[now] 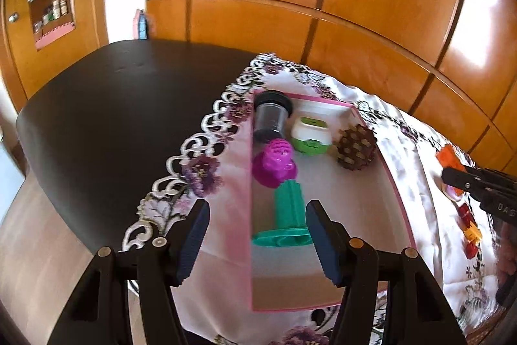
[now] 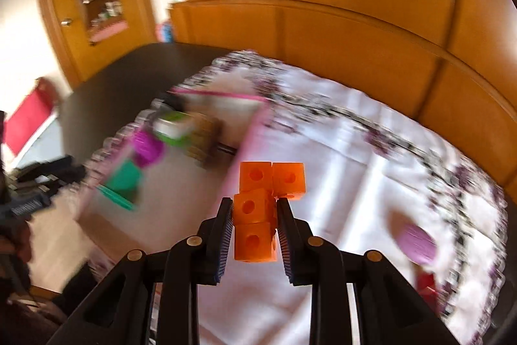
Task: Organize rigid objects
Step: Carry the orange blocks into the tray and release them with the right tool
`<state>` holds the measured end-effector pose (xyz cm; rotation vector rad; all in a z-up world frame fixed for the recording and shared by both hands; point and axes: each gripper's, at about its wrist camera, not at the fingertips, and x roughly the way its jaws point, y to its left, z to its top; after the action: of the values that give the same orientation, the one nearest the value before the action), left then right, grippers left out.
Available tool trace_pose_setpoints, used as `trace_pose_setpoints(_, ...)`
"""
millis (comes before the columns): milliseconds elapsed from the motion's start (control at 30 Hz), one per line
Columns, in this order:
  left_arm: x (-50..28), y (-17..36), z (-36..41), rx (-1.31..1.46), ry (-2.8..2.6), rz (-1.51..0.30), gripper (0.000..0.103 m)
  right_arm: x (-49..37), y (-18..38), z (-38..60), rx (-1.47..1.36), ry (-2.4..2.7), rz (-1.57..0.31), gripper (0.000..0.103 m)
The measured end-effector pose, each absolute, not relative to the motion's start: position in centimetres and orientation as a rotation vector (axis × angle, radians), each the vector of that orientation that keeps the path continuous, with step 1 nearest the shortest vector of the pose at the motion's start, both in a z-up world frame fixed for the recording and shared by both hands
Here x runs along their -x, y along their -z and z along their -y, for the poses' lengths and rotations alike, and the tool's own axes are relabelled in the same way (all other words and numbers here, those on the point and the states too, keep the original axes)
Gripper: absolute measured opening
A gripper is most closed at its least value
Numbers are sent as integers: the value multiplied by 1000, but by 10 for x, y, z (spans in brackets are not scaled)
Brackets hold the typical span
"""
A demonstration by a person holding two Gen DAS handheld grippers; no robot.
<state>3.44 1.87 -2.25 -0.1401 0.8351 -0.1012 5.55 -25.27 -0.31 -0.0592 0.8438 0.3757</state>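
A shallow pink-rimmed box [image 1: 399,193] lies on a floral cloth. In it are a dark clear jar [image 1: 269,120], a white and green pot [image 1: 311,136], a pine cone [image 1: 355,147], a magenta toy [image 1: 274,164] and a teal toy [image 1: 286,215]. My left gripper [image 1: 257,240] is open and empty, above the box's near left edge. My right gripper [image 2: 255,230] is shut on a cluster of orange cubes [image 2: 261,206], held above the cloth right of the box [image 2: 245,138]. It also shows at the right of the left wrist view [image 1: 452,175].
Red and yellow blocks [image 1: 470,231] lie on the cloth [image 1: 226,215] right of the box. A purple object [image 2: 416,243] and a red block [image 2: 426,285] lie on the cloth at right. The dark table [image 1: 122,105] extends left. Wooden cabinets [image 1: 371,21] stand behind.
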Motion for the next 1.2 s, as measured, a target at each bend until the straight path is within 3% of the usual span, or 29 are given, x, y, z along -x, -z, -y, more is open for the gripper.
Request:
trace_pose_setpoints(500,-35,40,-57,213,37,-871,63,-140,80,129,-34,-398,-1082,26)
trace_pose_setpoints(1200,-25,28,-41,152,59,-836,63,-93,37,161,-43,-354,-910,32)
